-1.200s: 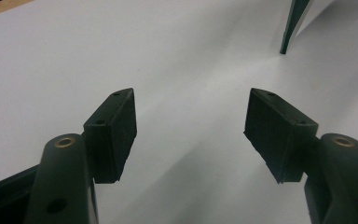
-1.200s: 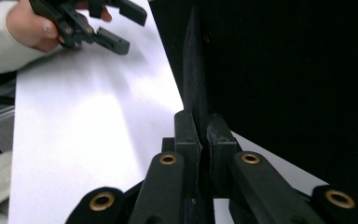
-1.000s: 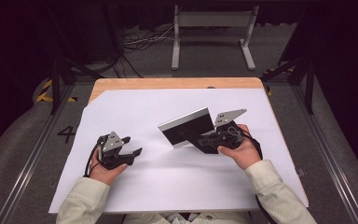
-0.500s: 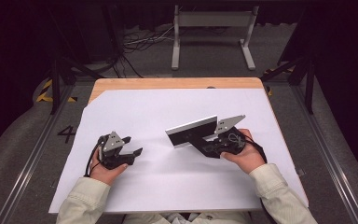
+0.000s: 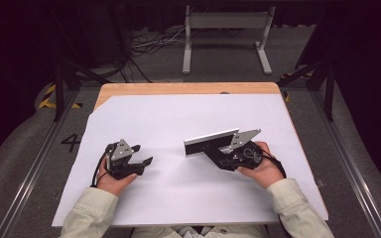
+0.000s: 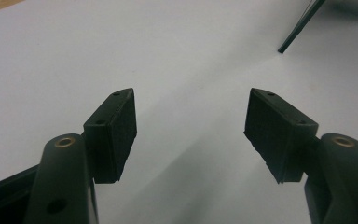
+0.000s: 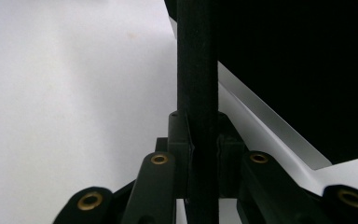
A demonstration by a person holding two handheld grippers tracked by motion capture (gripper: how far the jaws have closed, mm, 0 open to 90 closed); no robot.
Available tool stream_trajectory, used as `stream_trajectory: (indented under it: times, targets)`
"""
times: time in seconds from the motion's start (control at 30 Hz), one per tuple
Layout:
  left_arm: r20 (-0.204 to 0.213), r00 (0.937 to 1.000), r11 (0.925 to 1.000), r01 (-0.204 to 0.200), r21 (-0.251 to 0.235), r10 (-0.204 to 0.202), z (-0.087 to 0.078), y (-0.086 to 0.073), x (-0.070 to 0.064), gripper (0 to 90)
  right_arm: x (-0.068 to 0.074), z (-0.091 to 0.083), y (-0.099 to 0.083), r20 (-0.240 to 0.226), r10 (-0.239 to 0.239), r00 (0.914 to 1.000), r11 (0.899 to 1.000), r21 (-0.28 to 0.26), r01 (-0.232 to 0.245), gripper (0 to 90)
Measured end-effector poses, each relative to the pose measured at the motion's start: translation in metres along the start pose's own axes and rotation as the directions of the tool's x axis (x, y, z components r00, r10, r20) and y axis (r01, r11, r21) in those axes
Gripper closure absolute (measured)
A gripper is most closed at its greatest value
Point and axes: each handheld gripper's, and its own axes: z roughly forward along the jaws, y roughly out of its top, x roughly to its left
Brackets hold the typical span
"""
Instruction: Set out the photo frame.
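A thin flat panel [image 5: 211, 142], black on one face with a pale upper edge, is held off the white sheet [image 5: 178, 114] right of centre, tilted so its dark face looks towards me. My right gripper [image 5: 222, 152] is shut on its near right end. In the right gripper view the panel's black edge [image 7: 196, 56] runs straight up between the two pads of the gripper [image 7: 198, 137]. My left gripper [image 5: 143, 154] rests low at the left, open, with nothing between its pads [image 6: 191, 98]. A corner of the panel [image 6: 302, 24] is seen far off in the left gripper view.
The white sheet covers most of a wooden table, whose far edge [image 5: 178, 88] stays bare. On the floor behind the table stand a grey metal frame [image 5: 225, 29] and loose cables [image 5: 149, 44]. Floor rails [image 5: 30, 168] run along both sides.
My right gripper has drawn the panel slightly towards me and to the right and tipped it flatter, so less of its dark face is seen. The left gripper has not moved.
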Motion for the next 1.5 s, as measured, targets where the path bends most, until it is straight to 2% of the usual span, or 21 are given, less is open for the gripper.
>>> stream_trajectory:
  times: [0.6,0.73,0.97,1.17,1.37,1.5]
  targets:
    - [0.014,0.9999,0.9999,0.002,-0.011,-0.002,0.002,0.006,-0.002,34.5,0.006,0.002,-0.006,0.057,0.000,0.9984,1.000,0.011,-0.001,75.7]
    - [0.019,0.9998,0.9999,0.003,-0.012,-0.003,0.004,0.008,-0.002,34.5,0.006,-0.001,-0.007,0.065,0.020,0.9977,1.000,-0.006,-0.020,72.3]
    - [0.024,0.9994,0.9995,-0.024,-0.021,0.025,0.009,0.014,-0.005,37.0,0.008,-0.015,-0.009,0.070,0.056,0.9960,0.998,-0.041,-0.053,64.1]
    - [0.041,0.9985,0.9990,-0.035,-0.029,0.036,0.014,0.022,-0.008,47.1,0.010,-0.029,-0.013,0.080,0.078,0.9937,0.995,-0.070,-0.072,62.9]
    - [0.063,0.9969,0.9988,-0.045,-0.019,0.046,0.018,0.029,-0.011,69.5,0.010,-0.044,-0.016,0.095,0.103,0.9902,0.991,-0.095,-0.094,65.6]
    - [0.078,0.9962,0.9991,-0.037,-0.022,0.039,0.022,0.033,-0.013,79.8,0.009,-0.052,-0.019,0.112,0.116,0.9869,0.989,-0.109,-0.104,67.4]
